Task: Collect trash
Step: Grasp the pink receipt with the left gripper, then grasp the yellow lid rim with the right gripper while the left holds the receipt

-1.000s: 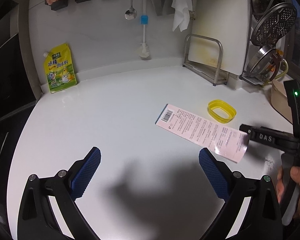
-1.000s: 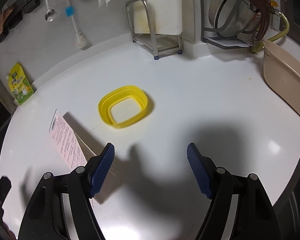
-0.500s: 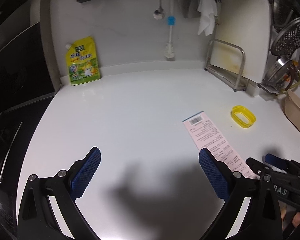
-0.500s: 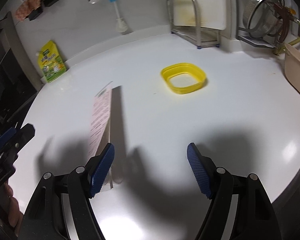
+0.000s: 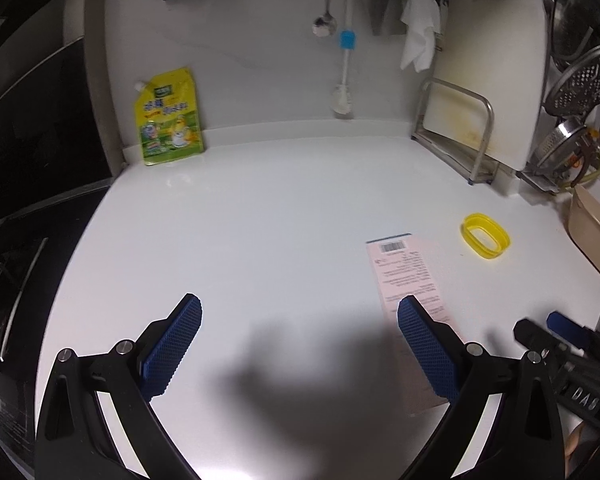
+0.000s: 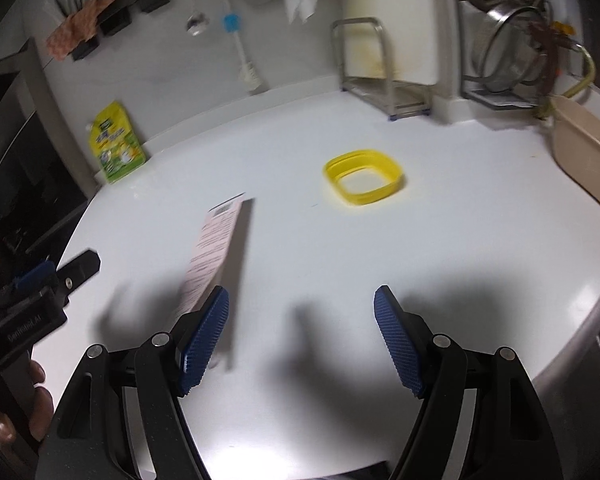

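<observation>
Dim indoor light from above and behind the cameras: the white surface (image 5: 284, 216) is evenly lit mid-frame, with soft dark shadows spreading ahead of the left tool (image 5: 300, 312) and right tool (image 6: 302, 308), plus a glare patch at the near edge in the right wrist view. Strong fisheye bending and black vignetting at all corners in both views. Right wrist view is motion-blurred, smearing the yellow ring (image 6: 363, 177) and pink receipt (image 6: 214, 248); left wrist view is sharper, mildly soft at the back wall.
</observation>
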A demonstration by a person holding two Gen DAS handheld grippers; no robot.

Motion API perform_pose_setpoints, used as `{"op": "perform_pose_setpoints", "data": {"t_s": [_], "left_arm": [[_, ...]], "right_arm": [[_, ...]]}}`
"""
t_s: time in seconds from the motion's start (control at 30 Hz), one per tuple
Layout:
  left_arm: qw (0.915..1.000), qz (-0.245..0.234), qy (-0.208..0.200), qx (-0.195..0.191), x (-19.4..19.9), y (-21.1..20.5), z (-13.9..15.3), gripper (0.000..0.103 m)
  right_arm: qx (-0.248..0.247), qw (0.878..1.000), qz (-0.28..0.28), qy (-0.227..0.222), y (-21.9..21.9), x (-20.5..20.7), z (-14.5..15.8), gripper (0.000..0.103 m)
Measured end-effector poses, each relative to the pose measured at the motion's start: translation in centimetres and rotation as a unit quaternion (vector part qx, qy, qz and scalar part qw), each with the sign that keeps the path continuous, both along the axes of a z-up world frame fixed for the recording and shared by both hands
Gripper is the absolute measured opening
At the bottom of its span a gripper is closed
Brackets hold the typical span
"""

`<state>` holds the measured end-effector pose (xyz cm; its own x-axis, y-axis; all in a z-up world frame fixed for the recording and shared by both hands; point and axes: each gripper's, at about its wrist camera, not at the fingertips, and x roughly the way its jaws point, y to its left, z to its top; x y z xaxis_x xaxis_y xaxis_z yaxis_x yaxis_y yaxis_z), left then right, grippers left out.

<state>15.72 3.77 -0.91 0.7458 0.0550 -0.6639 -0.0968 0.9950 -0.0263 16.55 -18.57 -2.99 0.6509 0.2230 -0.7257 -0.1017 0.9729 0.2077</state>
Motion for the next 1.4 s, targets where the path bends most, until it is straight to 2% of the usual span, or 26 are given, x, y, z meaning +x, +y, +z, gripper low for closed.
{"op": "perform_pose_setpoints", "data": {"t_s": [0.13, 0.27, 0.33, 0.6, 0.83, 0.93, 1.03, 1.1, 1.17, 1.4], "left_arm": [[0.9996, -0.017, 0.024, 0.0, 1.1, -2.4, -1.1, 0.097], [0.9983, -0.028, 0.047, -0.017, 2.3, -3.9, -2.3, 0.097], [0.9983, -0.028, 0.049, -0.01, 2.8, -4.7, -2.6, 0.097], [0.9957, -0.038, 0.085, -0.003, 5.1, -6.6, -4.1, 0.097], [0.9905, -0.046, 0.127, -0.025, 6.6, -6.8, -6.0, 0.097], [0.9907, -0.05, 0.125, -0.024, 6.7, -6.9, -6.1, 0.096], [0.9914, -0.057, 0.117, -0.016, 6.7, -7.1, -6.0, 0.086], [0.9918, -0.063, 0.111, -0.006, 6.8, -7.3, -5.8, 0.066], [0.9921, -0.065, 0.107, -0.003, 7.0, -7.1, -5.6, 0.052], [0.9933, -0.066, 0.095, -0.002, 7.7, -5.5, -5.3, 0.049]], "right_arm": [[-0.003, 1.0, -0.024, -0.013, -2.7, 0.0, 1.0, 0.072], [-0.002, 0.999, -0.045, -0.021, -4.9, -0.3, 1.2, 0.072], [0.004, 0.999, -0.049, -0.022, -5.7, -0.4, 1.0, 0.072], [0.016, 0.999, -0.042, -0.019, -6.1, -0.3, 0.5, 0.072], [0.016, 0.999, -0.045, -0.021, -6.2, -0.1, 0.6, 0.072], [0.014, 0.999, -0.048, -0.011, -6.2, 0.3, 0.2, 0.072], [0.01, 0.999, -0.045, -0.008, -5.9, 1.1, 0.4, 0.072], [0.006, 0.999, -0.04, -0.008, -5.8, 1.8, 0.5, 0.072], [-0.002, 0.999, -0.035, -0.004, -5.6, 2.8, 0.4, 0.072], [-0.032, 0.999, -0.011, 0.013, -4.8, 6.8, -0.9, 0.072]]}}
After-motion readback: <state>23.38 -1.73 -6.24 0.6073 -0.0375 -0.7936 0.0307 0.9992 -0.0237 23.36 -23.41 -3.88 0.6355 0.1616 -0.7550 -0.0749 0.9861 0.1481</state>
